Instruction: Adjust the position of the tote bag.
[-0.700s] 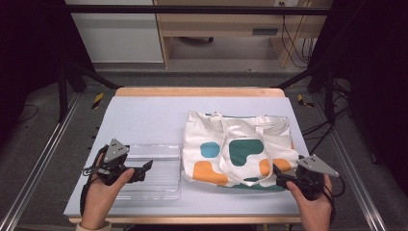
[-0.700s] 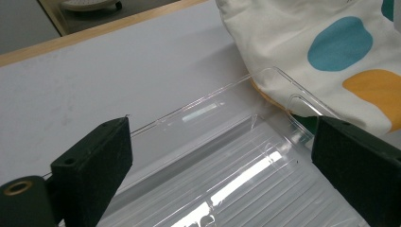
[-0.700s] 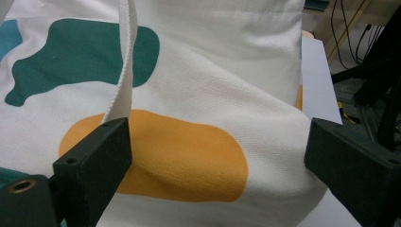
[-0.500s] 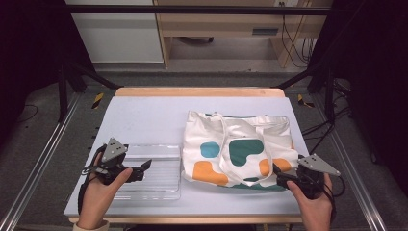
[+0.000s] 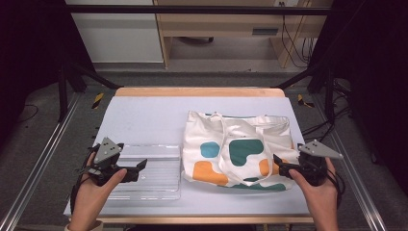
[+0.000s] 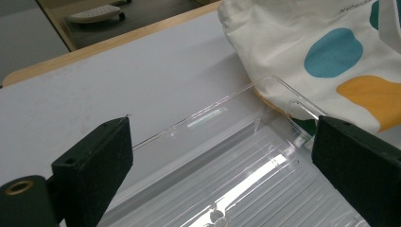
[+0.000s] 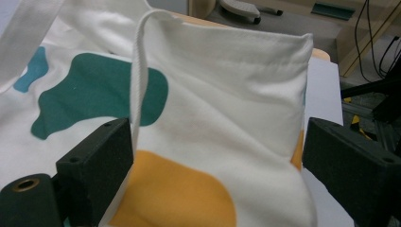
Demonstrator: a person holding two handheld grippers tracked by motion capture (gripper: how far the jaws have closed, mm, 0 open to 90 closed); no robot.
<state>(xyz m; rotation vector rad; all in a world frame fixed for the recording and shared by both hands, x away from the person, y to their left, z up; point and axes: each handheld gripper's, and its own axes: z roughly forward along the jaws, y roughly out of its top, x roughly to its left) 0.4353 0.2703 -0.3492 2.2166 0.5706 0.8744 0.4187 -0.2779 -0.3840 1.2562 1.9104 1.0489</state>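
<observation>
Little has moved since the earlier frames: both hands sit at the near edge as before, the left one eased a touch lower, bag and tray where they were

Table [image 5: 144, 115]: pale top, wooden far rim, bare on its far-left part

Bag [image 5: 238, 149]: cream cloth tote with teal and orange blobs, lying flat on the right half, mouth toward the far side, straps looped across the front. Judged soft and light, will sag and fold if lifted by one corner; best taken at the hemmed mouth or a strap [image 7: 137, 71], where the cloth is doubled

Tray [image 5: 149, 168]: clear ribbed plastic, near-left, its right edge just beside the bag. Judged light, stiff but springy, slick, prone to crack if pinched hard; take it by the raised rim, not the thin floor

Left gripper [image 5: 137, 171]: over the tray's left part, jaws wide apart, nothing between

Right gripper [image 5: 279, 166]: at the bag's near-right corner, jaws wide apart, cloth ahead of them, not pinched

Views: the high view gives the whole layout and both hands. The left gripper view shows the tray's far corner [image 6: 283, 94] riding over the bag's edge, touching. The right gripper view shows the seam and strap close up
</observation>
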